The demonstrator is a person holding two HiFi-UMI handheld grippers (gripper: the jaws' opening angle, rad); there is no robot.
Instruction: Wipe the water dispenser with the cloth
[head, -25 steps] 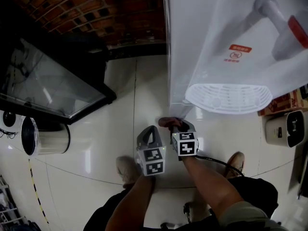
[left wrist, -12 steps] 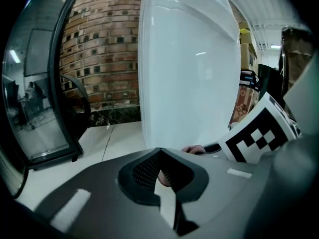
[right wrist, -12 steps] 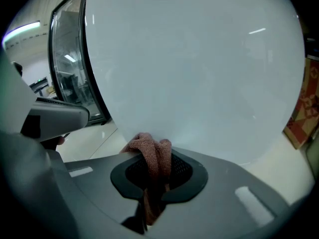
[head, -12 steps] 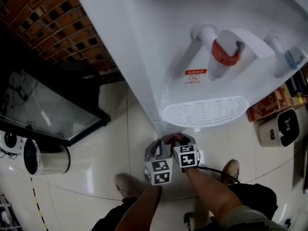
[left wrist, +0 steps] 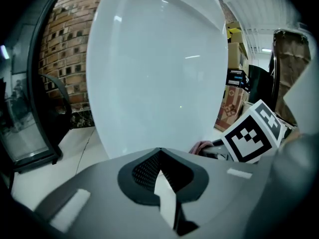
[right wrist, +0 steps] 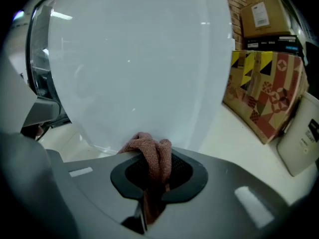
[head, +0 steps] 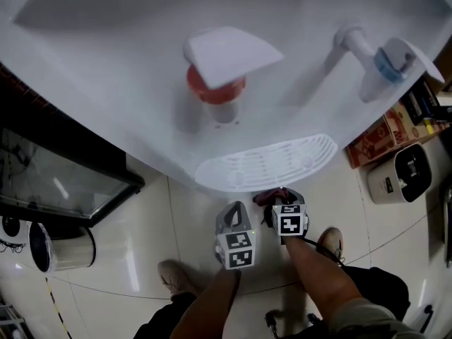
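The white water dispenser (head: pixel 127 83) fills the top of the head view, with a red tap (head: pixel 215 85), a blue tap (head: pixel 386 66) and a slotted drip tray (head: pixel 268 162). Below the tray, my right gripper (head: pixel 277 198) is shut on a reddish-brown cloth (head: pixel 270 196). In the right gripper view the cloth (right wrist: pixel 152 156) bunches between the jaws against the dispenser's lower front panel (right wrist: pixel 139 59). My left gripper (head: pixel 235 209) hovers just to its left, shut with nothing in it. It faces the same panel (left wrist: pixel 154 73) without touching it.
A glass-door cabinet (head: pixel 56 182) and a round bin (head: pixel 60 249) stand on the tiled floor to the left. Patterned cardboard boxes (right wrist: pixel 264 88) and a white appliance (head: pixel 399 175) sit to the right. The person's shoes (head: pixel 330 242) are just behind the grippers.
Both grippers have slid to the right along the dispenser's lower front, from its left corner to under the drip tray. The cloth stayed in the right gripper. The taps came into view.
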